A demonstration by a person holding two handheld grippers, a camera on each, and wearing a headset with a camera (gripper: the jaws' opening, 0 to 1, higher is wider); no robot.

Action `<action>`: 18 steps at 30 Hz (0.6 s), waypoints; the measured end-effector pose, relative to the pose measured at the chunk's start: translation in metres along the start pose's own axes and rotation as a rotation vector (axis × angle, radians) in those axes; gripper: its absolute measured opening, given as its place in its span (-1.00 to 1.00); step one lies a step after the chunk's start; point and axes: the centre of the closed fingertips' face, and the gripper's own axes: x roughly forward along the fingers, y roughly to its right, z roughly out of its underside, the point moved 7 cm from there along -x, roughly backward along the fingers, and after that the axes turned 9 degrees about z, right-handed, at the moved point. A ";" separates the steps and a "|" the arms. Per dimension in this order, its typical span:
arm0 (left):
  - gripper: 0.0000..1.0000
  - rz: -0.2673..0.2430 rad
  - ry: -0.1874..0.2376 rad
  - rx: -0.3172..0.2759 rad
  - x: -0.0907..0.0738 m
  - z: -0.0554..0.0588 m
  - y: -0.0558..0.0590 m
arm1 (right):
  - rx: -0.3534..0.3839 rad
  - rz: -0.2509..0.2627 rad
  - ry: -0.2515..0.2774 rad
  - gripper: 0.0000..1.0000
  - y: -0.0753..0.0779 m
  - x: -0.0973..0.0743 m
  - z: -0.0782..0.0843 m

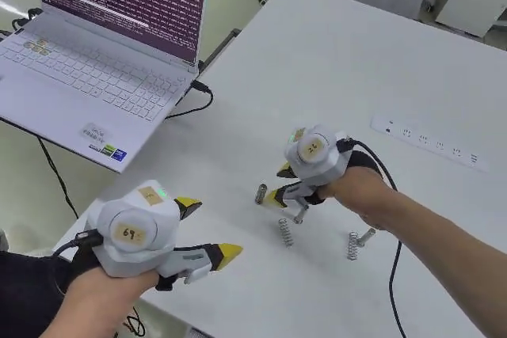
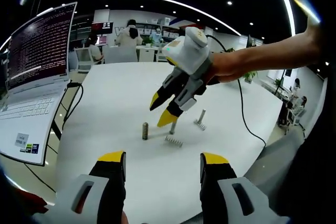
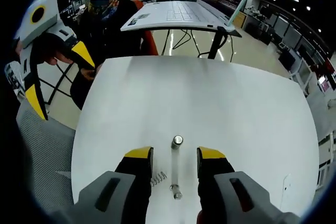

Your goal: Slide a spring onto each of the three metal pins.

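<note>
My right tool (image 3: 175,153) has its yellow-tipped jaws parted to a narrow gap; a slim, shiny metal pin (image 3: 177,142) stands between them with bare white table (image 3: 210,103) showing on either side of it, so I see neither jaw pressing on it; its long axis runs straight up from the table, with a small round cap on top. A loose spring (image 3: 157,178), a thin pale wire coil, lies flat just beside the pin's foot, its axis along the table. A darker coil (image 1: 261,193) stands upright near the right tool's tips, long axis vertical; I cannot tell whether a pin sits inside it. On the other side of the right tool a second pin (image 1: 366,236) stands at a slight lean; another pale spring (image 1: 352,245) is just beside its base, and I cannot tell if the two touch. My left tool (image 1: 207,229) hangs near the table's front edge with its jaws wide apart, well away from the pins. An open silver laptop (image 1: 103,61) sits off to the left; a flat white power strip (image 1: 428,140) lies at the far right.
</note>
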 end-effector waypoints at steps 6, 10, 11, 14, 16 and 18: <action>0.04 -0.024 0.014 -0.014 -0.006 -0.002 0.000 | 0.009 0.042 0.024 -0.30 0.002 -0.023 0.006; 0.04 -0.036 0.024 -0.024 -0.008 -0.004 -0.001 | 0.029 0.068 0.050 -0.28 0.000 -0.038 0.011; 0.04 -0.039 0.028 -0.026 -0.008 -0.004 -0.002 | 0.035 0.074 0.054 -0.28 -0.001 -0.043 0.013; 0.04 -0.047 0.037 -0.026 -0.011 -0.008 -0.002 | 0.050 0.096 0.064 -0.26 -0.004 -0.054 0.020; 0.04 -0.051 0.042 -0.029 -0.011 -0.009 -0.002 | 0.062 0.112 0.082 -0.25 -0.006 -0.062 0.024; 0.04 -0.054 0.045 -0.033 -0.011 -0.009 -0.003 | 0.073 0.122 0.089 -0.25 -0.008 -0.068 0.029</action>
